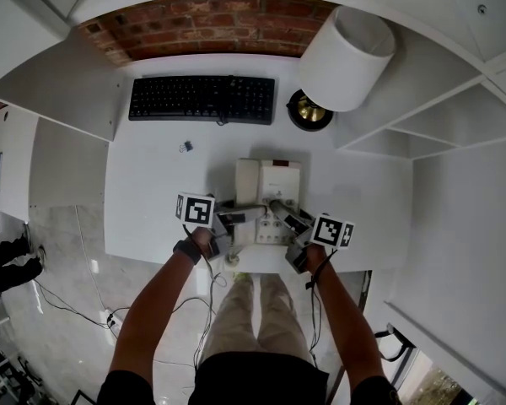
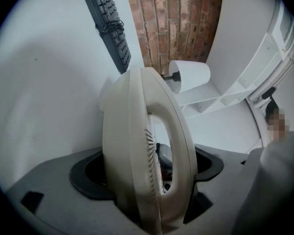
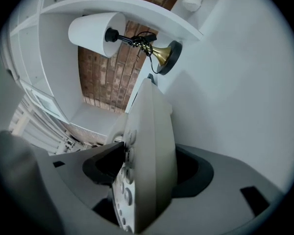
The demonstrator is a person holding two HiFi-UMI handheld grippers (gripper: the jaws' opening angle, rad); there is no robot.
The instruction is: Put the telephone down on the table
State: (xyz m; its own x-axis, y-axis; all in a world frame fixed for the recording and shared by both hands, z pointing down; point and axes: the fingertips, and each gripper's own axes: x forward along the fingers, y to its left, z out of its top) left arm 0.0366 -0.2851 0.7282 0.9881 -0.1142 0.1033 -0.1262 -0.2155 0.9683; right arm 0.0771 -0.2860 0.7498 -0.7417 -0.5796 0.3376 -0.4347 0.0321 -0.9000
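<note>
A cream telephone (image 1: 266,188) with its handset on the left side lies level at the front middle of the white table (image 1: 152,192); its underside is hidden, so contact with the table cannot be told. My left gripper (image 1: 240,218) holds its near left edge, shut on the handset and body (image 2: 137,146). My right gripper (image 1: 288,222) is at the near right edge. In the right gripper view the keypad edge (image 3: 152,146) stands between the jaws, with one pad tip at the keys and a dark gap on the other side.
A black keyboard (image 1: 202,99) lies at the back of the table and a small binder clip (image 1: 186,147) in front of it. A white-shaded lamp (image 1: 346,57) on a brass base (image 1: 309,110) stands back right. White shelves flank the table. The table's front edge runs just under both grippers.
</note>
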